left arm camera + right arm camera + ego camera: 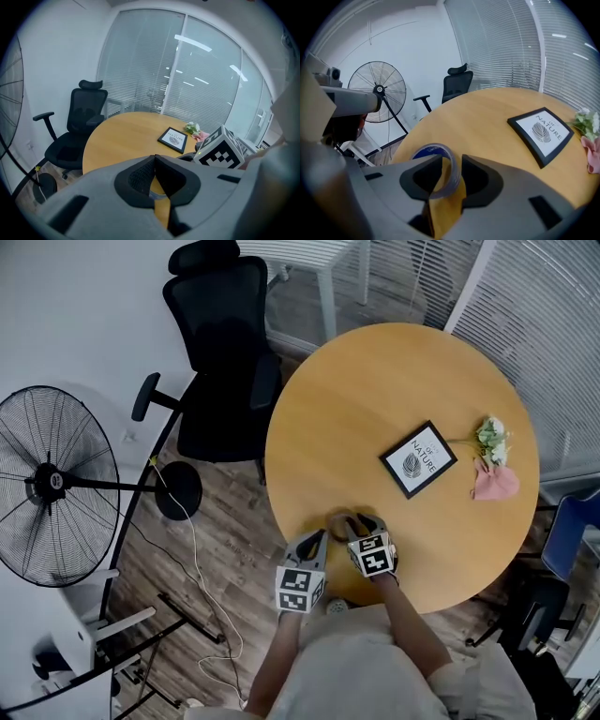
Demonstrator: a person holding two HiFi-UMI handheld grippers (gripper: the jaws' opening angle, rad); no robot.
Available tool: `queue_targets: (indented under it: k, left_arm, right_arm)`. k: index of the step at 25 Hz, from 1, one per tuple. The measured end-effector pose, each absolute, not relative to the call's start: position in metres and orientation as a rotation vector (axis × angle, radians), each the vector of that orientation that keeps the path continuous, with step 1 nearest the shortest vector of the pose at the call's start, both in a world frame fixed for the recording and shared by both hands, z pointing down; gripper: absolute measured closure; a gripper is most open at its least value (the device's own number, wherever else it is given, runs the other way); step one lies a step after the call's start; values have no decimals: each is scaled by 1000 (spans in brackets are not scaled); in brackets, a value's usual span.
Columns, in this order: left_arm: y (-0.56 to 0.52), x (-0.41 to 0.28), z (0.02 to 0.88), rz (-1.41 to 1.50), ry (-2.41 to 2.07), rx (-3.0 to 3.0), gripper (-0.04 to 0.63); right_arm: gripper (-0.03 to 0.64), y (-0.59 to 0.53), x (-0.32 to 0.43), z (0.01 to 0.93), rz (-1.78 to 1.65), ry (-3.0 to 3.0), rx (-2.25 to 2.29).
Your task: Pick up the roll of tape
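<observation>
The roll of clear tape (339, 521) with a blue core lies flat on the round wooden table (375, 381), close to its near edge. In the right gripper view the roll (426, 152) sits right at my right gripper (452, 159). Its jaws stand open, one finger inside the ring and one outside, with the roll's wall between them. In the head view my right gripper (361, 523) is just right of the roll and my left gripper (319, 540) just left of it. The left gripper (155, 158) is shut with nothing in it; a bit of tape (157, 195) shows below its fingers.
A black-framed picture (418, 459) lies mid-table, with a small flower bunch (491, 439) and a pink cloth (494, 483) at the right. A black office chair (225, 352) stands beyond the table's left side, and a standing fan (56, 484) with a floor cable is further left.
</observation>
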State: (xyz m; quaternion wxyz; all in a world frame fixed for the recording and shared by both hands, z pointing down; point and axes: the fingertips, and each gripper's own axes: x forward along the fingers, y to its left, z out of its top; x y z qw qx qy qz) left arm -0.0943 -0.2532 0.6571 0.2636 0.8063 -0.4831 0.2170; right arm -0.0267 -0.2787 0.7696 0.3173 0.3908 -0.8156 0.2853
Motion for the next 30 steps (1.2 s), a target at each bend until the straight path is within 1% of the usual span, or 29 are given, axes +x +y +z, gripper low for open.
queue_targets:
  k: [2, 4, 12, 25, 30]
  left_arm:
    - [-252, -99, 658, 593, -1309, 2174, 586]
    - [-252, -102, 659, 596, -1312, 2169, 586]
    - [-254, -103, 660, 596, -1311, 2175, 586]
    - [-252, -106, 656, 585, -1320, 2171, 586]
    - [-249, -106, 656, 586, -1324, 2168, 586]
  right_arm:
    - [503, -282, -29, 770, 744, -2153, 1035]
    - [536, -284, -31, 772, 739, -2156, 1039]
    - [555, -285, -30, 772, 677, -2154, 1003]
    - [561, -276, -26, 775, 671, -2091, 915]
    - [554, -273, -27, 778, 644, -2075, 901]
